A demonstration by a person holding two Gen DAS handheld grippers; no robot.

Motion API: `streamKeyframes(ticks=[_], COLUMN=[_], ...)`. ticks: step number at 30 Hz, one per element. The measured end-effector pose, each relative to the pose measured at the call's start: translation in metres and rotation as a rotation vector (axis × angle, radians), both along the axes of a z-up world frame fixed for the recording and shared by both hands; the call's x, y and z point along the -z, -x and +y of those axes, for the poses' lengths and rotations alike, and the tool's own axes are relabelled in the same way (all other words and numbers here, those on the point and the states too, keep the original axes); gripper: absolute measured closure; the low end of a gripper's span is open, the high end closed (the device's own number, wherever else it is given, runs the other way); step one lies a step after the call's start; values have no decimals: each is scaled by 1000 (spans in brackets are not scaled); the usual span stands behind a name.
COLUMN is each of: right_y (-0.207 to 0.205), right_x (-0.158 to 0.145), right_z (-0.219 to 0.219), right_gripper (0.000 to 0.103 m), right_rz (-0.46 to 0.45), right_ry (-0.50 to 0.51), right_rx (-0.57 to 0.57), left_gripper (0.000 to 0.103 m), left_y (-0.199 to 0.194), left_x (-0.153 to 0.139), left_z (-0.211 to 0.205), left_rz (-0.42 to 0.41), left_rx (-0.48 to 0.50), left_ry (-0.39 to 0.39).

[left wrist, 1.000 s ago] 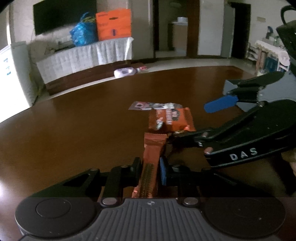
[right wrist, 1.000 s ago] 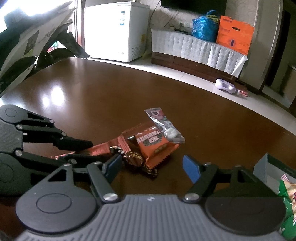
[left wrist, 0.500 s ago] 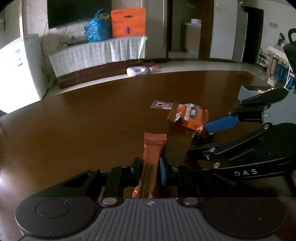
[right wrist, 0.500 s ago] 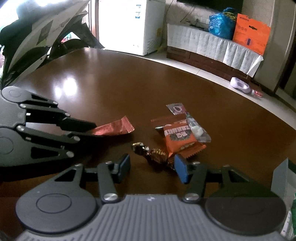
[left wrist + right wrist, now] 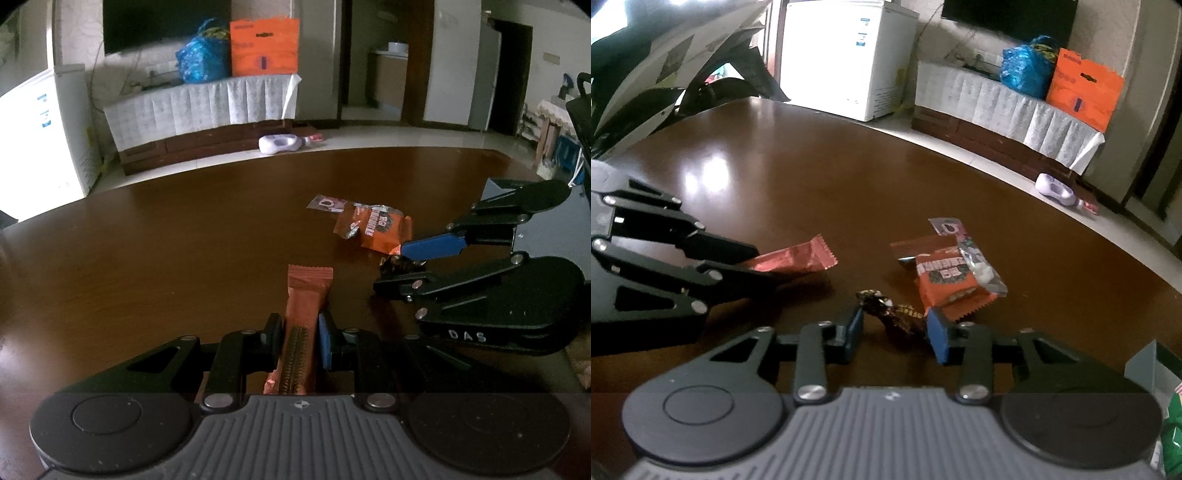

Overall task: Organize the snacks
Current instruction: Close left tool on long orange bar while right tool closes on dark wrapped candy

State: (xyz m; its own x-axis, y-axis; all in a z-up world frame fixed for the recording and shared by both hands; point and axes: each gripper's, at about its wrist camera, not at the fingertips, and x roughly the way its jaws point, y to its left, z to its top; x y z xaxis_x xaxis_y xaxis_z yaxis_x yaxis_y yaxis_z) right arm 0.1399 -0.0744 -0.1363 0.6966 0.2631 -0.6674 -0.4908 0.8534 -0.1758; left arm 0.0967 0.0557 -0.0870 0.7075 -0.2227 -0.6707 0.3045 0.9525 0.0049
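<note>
Brown table, dark wrapped candy between closing right jaws

A home, most likely a living or dining room. A dark wooden table fills the foreground. From the left wrist view, at 11 o'clock a black TV hangs on the wall above a low cabinet draped in white cloth, with a blue bag and an orange bag on top. A white freezer stands at 9 o'clock. At 1 o'clock a doorway opens onto another room. The floor is pale tile.
</note>
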Motion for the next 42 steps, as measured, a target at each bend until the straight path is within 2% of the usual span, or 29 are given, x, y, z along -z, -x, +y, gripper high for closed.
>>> streamKeyframes(ticks=[5,9,18,30,42], right_y=[2,1,-2,-9,10], right_x=[1,-1,-2,-3,-32], right_z=[5,5,7,1,-22], right_gripper=[66,77,77,79,79], right_rz=[-12,6,-1,20,-25], right_ry=[22,15,27,-36,-96], right_rx=[-15,-10,10,47,86], left_gripper=[81,81,81,81,81], left_y=[-1,0,-1,-1,2], left_x=[-1,-1,-1,-2,-18], left_z=[0,0,2,2,-14], left_rz=[2,-2,16,4,-31], left_rx=[3,7,17,6,31], left_ry=[0,0,14,12,11])
